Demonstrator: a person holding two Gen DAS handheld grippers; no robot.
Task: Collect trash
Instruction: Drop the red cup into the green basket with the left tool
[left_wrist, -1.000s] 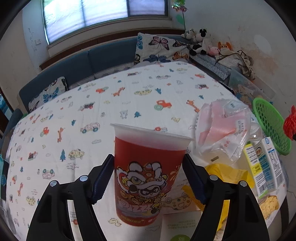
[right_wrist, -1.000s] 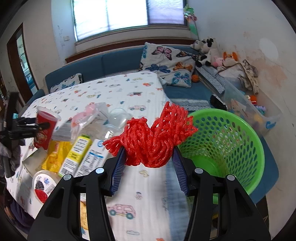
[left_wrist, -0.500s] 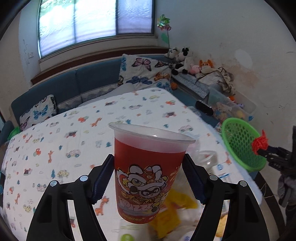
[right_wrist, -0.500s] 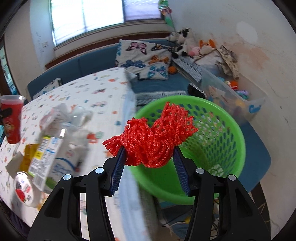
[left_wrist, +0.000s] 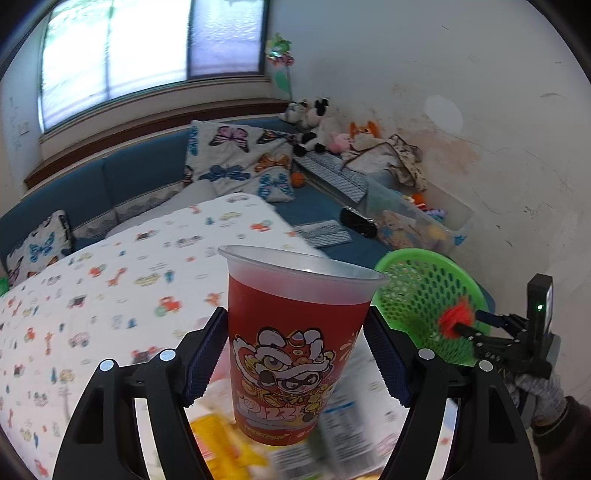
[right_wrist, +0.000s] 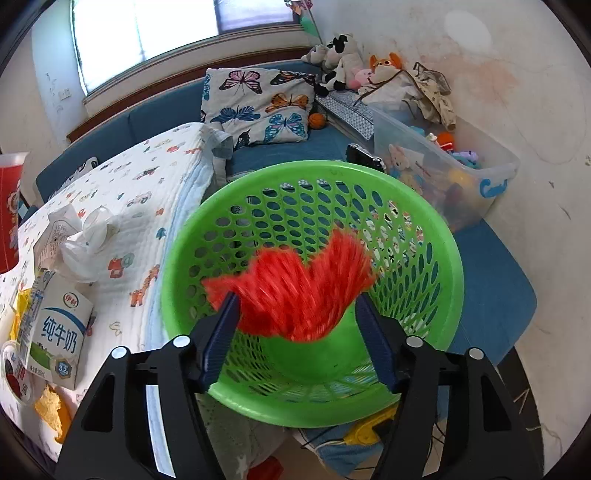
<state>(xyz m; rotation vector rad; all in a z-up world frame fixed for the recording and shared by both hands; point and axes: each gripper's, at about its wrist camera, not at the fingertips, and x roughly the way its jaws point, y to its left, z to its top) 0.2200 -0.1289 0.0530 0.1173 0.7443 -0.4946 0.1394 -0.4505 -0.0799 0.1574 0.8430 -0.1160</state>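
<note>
Two grippers are busy at this moment, each with one piece of trash. The left gripper (left_wrist: 295, 354) holds a red cup (left_wrist: 295, 347) with a cartoon lion print; its two pads press on the cup's sides, and the cup stands upright above the table (left_wrist: 110, 280), which has a white cloth with small cars and animals. Under the cup the packets on the table are blurred. The right gripper (right_wrist: 297, 317) is over the green basket (right_wrist: 436, 236), which stands beside the table edge, in front of the blue sofa (right_wrist: 155, 118). Its jaws are opening, and the red net (right_wrist: 295, 291) is between them, blurred, just above the inside of the basket; the left pad still seems to touch the net, while on the right side I cannot tell. In the left wrist view the same net (left_wrist: 456, 317) shows as a small red tuft at the tip of the right gripper (left_wrist: 465, 328), in front of the basket (left_wrist: 413, 280), and a hand in a grey glove (left_wrist: 543, 391) carries this tool. On the table near the basket lie a milk carton (right_wrist: 59, 332) and a crumpled clear bag (right_wrist: 85, 243).
</note>
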